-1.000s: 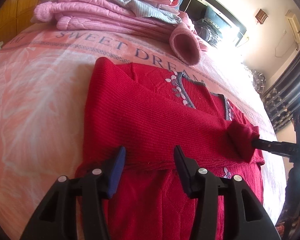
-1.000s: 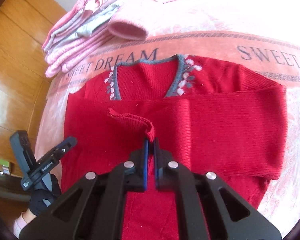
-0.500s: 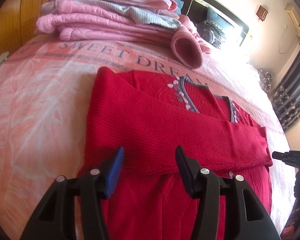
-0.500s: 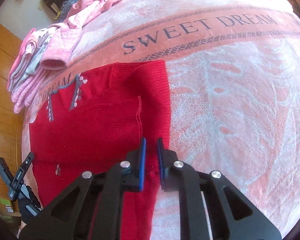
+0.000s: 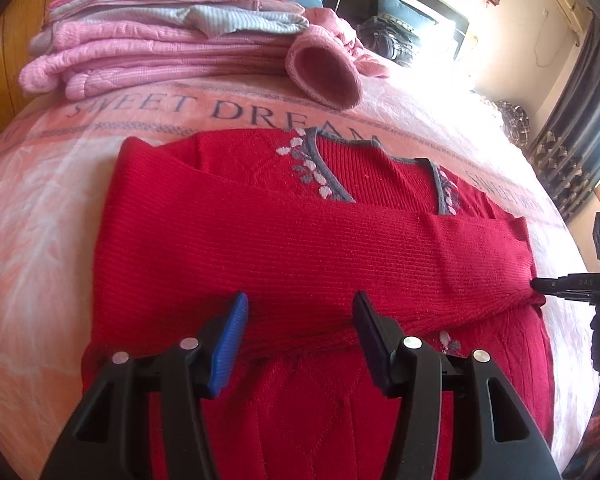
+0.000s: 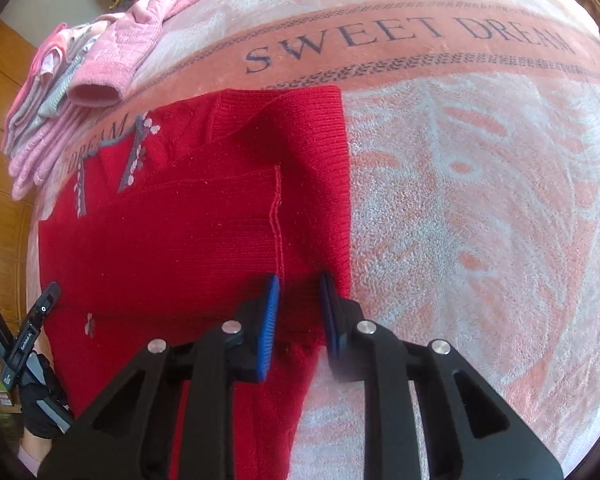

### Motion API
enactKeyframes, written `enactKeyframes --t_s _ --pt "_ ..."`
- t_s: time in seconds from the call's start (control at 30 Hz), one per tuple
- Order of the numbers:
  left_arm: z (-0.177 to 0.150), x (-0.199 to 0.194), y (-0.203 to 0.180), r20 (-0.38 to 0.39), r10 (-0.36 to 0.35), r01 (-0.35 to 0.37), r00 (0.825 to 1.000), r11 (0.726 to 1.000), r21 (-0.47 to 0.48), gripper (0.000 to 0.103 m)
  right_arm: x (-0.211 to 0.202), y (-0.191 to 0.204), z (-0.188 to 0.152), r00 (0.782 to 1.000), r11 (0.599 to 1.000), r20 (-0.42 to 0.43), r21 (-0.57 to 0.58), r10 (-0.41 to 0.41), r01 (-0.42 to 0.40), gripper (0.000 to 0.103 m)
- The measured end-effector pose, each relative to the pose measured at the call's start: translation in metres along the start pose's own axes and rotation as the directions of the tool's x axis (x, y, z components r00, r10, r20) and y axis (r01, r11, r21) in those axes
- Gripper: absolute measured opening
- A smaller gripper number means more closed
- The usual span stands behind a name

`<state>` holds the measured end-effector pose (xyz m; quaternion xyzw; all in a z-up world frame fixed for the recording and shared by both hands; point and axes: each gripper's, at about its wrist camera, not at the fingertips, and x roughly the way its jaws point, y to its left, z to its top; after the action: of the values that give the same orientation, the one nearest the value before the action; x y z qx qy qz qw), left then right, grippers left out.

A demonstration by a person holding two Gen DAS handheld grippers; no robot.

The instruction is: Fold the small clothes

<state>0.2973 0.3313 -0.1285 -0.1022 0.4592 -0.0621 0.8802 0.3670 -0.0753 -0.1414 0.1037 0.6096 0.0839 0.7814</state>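
We work on a bed (image 5: 36,208) spread with a pink blanket lettered "SWEET DREAM", a stack (image 5: 160,52) of folded pink clothes at its far edge.

From the left wrist, the red sweater (image 5: 300,248) lies flat in the middle of the bed, collar toward the stack, one sleeve (image 5: 340,256) folded across the chest. Our left gripper (image 5: 298,320) hovers with its jaws wide apart over the sleeve's lower edge, holding nothing. The right gripper (image 5: 556,285) touches the cuff end at the sweater's right side.

From the right wrist, the right gripper (image 6: 300,312) has its jaws parted a little around a ridge of knit by the cuff seam (image 6: 278,220); we cannot tell whether it grips. If it lifts while caught, the sleeve could drag off the chest and bunch. The knit looks thick, so a loose fold may spring open.
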Motion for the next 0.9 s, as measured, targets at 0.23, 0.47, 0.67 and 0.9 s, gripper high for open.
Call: enactKeyframes --t_s 0.23,0.47,0.67,0.9 --pt "0.003 -0.015 0.012 -0.015 -0.053 0.051 0.998 0.993 -0.107 0.056 -0.018 0.007 -0.009 0.999 0.999 0.035 -0.034 0.034 -0.033 0.025" --pt "-0.040 -0.085 0.025 -0.157 -0.103 0.084 0.982 0.989 -0.123 0.056 -0.074 0.003 -0.053 0.996 0.994 0.010 -0.064 0.090 -0.089 0.031" --pt "-0.112 -0.144 0.052 -0.298 -0.103 0.047 0.949 0.981 -0.189 0.056 -0.114 0.019 -0.116 0.989 0.984 -0.046 -0.103 0.140 -0.144 0.038" --pt "-0.183 -0.180 0.073 -0.380 -0.146 0.032 0.913 0.957 -0.290 0.056 -0.130 0.039 -0.200 0.965 0.958 -0.149 -0.162 0.214 -0.237 0.045"
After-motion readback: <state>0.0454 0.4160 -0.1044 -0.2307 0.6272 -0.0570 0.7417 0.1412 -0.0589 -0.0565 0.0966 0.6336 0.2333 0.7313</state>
